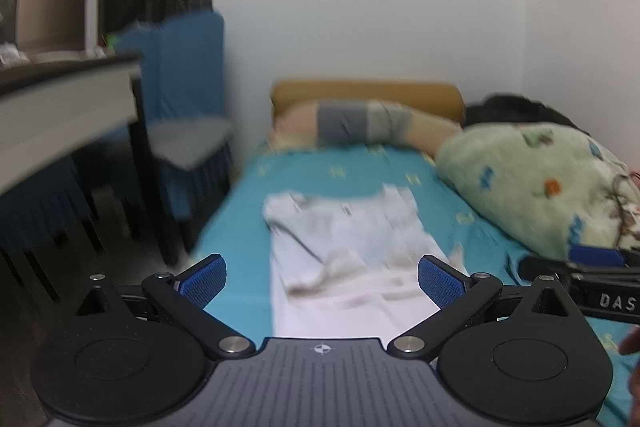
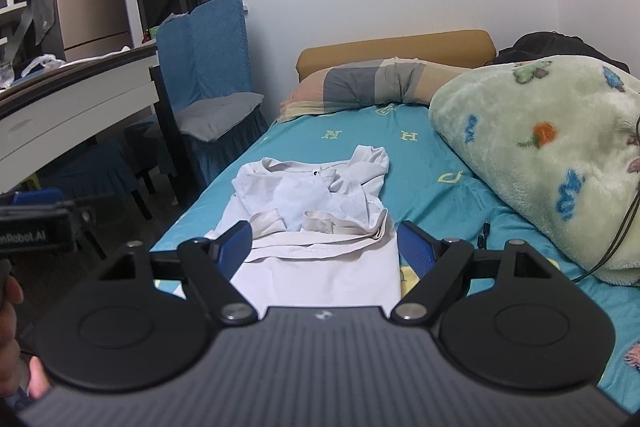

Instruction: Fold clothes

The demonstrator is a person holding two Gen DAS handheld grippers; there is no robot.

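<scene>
Right wrist view: the right gripper [image 2: 325, 243] hangs released, its blue fingers [image 2: 414, 247] spread apart above a pale shirt [image 2: 316, 223] lying half-folded on the teal bed [image 2: 432, 179], ahead of and between them. The left gripper [image 1: 322, 281] is likewise released over the shirt's near end.

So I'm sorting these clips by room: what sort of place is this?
Most likely a bedroom in a home: a bed with a teal sheet, a pillow by the headboard, and a fleece blanket. A white shirt lies on the sheet.
</scene>
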